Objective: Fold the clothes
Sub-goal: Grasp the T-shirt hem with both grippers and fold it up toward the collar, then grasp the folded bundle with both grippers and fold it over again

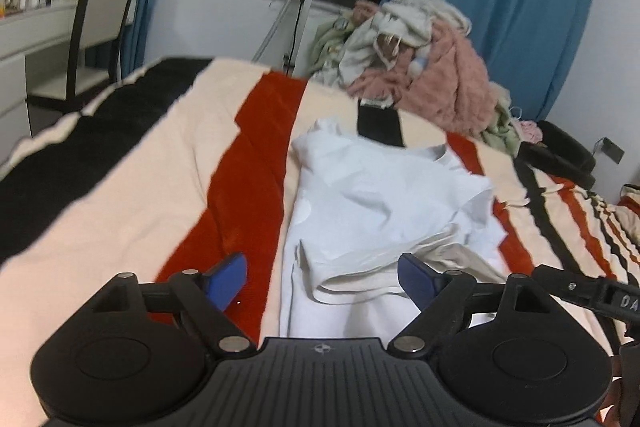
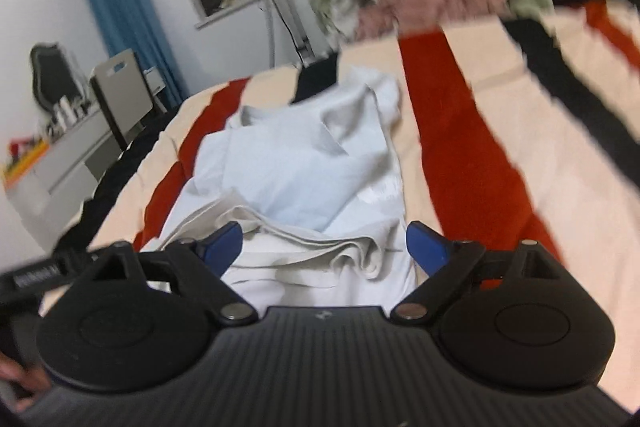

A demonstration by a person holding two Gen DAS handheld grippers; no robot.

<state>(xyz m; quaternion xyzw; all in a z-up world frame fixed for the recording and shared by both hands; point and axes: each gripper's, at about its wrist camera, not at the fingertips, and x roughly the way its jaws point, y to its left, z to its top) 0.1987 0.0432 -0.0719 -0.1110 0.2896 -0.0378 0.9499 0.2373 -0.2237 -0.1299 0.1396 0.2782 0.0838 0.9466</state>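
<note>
A crumpled white cotton garment point(image 1: 384, 211) lay on the bed's cream blanket with broad red and black stripes point(image 1: 160, 163), running from just in front of both cameras toward the far end. Its near edge was bunched into loose, uneven folds, and a sleeve or corner stuck up at the far end, so it looked only roughly gathered, not neatly folded.

The left tongs point(image 1: 323, 277) stood wide open, the blue pads apart: the left pad over the red stripe, the right pad over the garment's rumpled near hem, with nothing pinched. The right tongs point(image 2: 325, 246) were likewise spread wide, hovering above the garment's near folds, gripping nothing. Whether either pad brushed the cloth could not be told.

At the far end of the bed sat a heap of unfolded clothes, pink fleece mixed with white and pale green pieces point(image 1: 420, 59).

Judging by this, the task was at an early stage: the white garment still needed flattening and proper folds, and the far heap appeared untouched.
</note>
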